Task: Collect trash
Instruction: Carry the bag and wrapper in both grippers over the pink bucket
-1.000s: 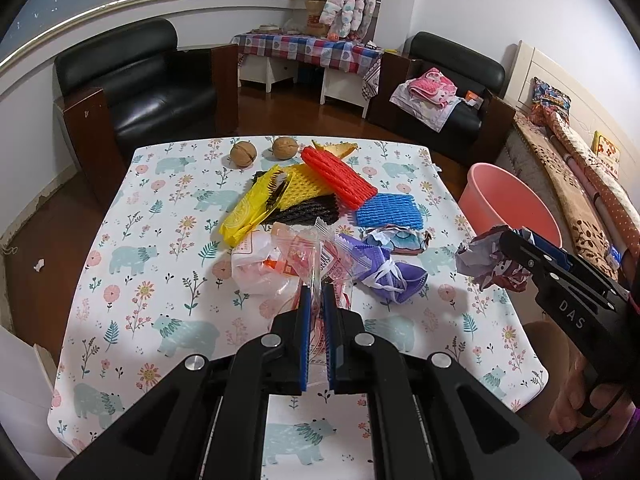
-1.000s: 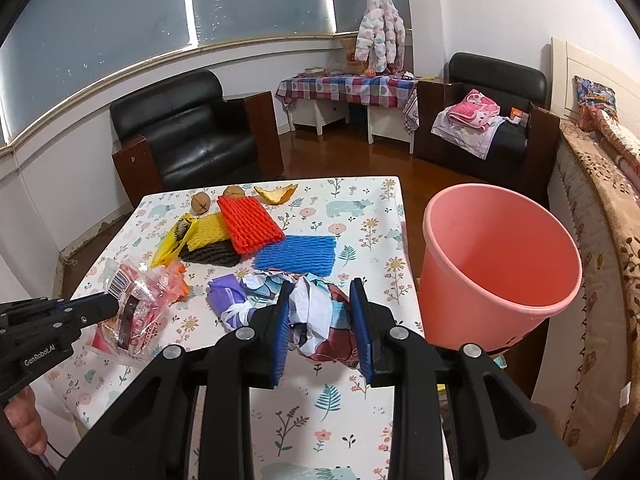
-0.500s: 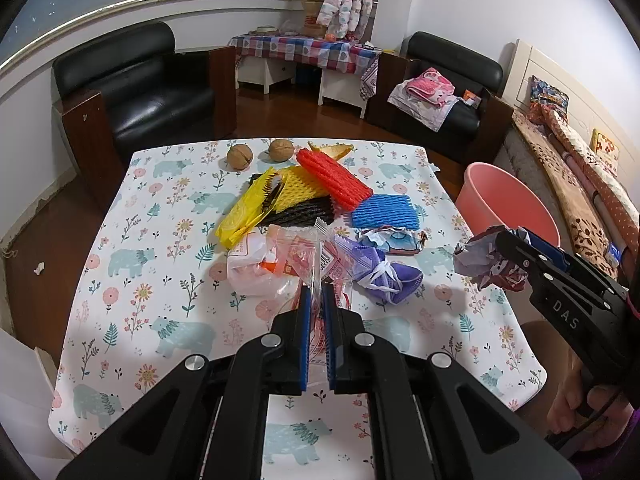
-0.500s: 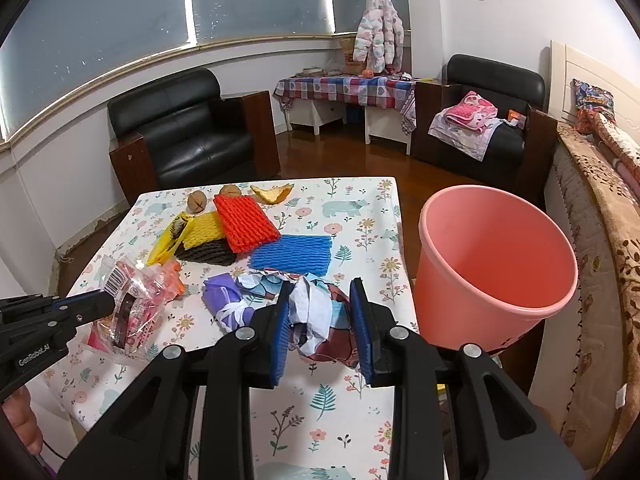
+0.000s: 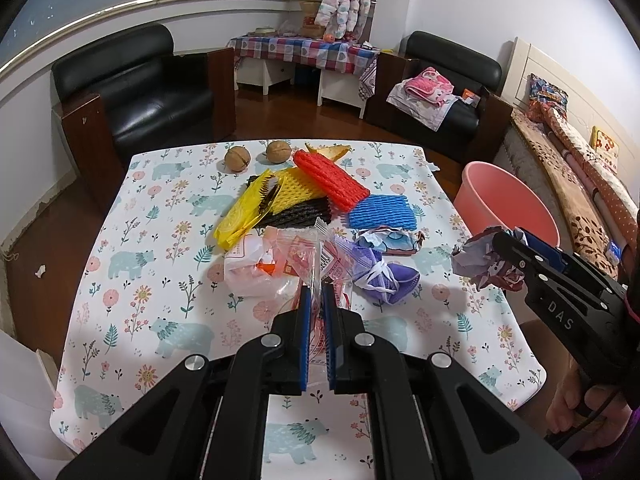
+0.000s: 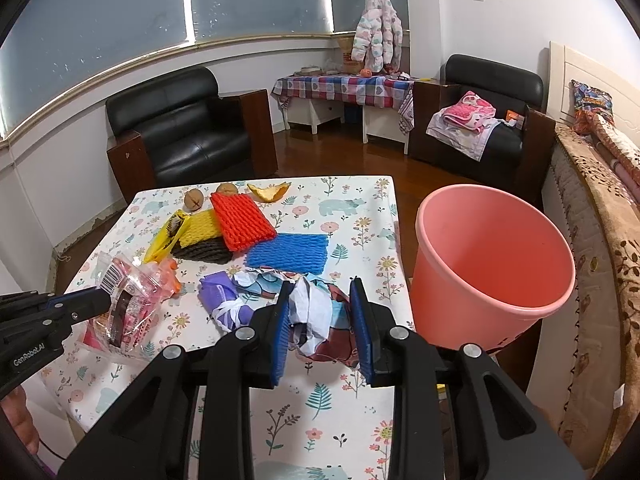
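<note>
My left gripper (image 5: 315, 300) is shut on a clear plastic bag with red print (image 5: 296, 264), held above the floral table (image 5: 160, 280); it also shows in the right wrist view (image 6: 128, 304). My right gripper (image 6: 322, 320) is shut on a crumpled paper wad (image 6: 320, 316), seen in the left wrist view (image 5: 484, 262) near the table's right edge. The pink bucket (image 6: 492, 264) stands beside the table's right side, right of the wad. Purple wrapper (image 5: 376, 272), blue (image 5: 380, 212), red (image 5: 328, 180), yellow (image 5: 296, 192) and black foam nets lie mid-table.
Two walnuts (image 5: 238, 159) and an orange peel (image 5: 328, 150) lie at the table's far edge. A yellow bag (image 5: 240, 216) lies left of the nets. Black armchairs (image 5: 136, 92) stand beyond the table; a bed (image 6: 600, 240) lies to the right of the bucket.
Both grippers keep their holds. The right gripper with the paper wad has shifted slightly, and the bucket looks a little nearer. The left gripper has barely moved.
</note>
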Motion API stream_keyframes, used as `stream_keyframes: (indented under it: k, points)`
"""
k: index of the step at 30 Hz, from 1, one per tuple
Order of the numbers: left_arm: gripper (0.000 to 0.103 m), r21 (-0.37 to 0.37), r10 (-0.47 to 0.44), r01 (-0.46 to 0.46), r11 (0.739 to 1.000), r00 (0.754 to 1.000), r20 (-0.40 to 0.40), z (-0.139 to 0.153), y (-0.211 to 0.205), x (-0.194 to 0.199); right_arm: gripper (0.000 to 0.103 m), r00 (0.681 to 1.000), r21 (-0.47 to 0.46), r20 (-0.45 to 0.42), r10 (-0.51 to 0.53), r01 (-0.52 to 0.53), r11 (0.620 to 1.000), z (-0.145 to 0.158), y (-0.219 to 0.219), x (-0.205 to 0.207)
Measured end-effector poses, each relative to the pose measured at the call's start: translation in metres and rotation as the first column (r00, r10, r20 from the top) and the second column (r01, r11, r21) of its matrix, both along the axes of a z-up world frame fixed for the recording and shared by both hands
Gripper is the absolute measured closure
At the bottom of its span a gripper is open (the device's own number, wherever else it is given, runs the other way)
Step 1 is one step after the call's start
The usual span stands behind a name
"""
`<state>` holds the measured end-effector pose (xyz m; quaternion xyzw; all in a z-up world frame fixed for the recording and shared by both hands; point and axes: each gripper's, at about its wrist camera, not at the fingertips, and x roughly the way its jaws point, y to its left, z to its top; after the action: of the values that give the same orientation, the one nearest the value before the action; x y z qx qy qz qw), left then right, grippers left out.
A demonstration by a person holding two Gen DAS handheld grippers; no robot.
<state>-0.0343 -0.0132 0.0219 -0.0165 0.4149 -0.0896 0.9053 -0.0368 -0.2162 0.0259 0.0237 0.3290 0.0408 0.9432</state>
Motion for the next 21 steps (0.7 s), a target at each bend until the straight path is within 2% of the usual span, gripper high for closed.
stream_keyframes:
  k: [14,21]
  points:
    - [0.098,0.007,-0.007,0.007,1.000,1.000,0.009,0.007,-0.008,0.001,0.074,1.000,0.002,0.000,0.000,0.000,1.000,0.000,0.000,0.000]
    - [0.098,0.013,-0.035,0.034,0.999,0.998,0.043,0.019,-0.023,0.010,0.074,0.999,0.032,0.030,-0.038,0.037,0.999,0.006,-0.029,0.002]
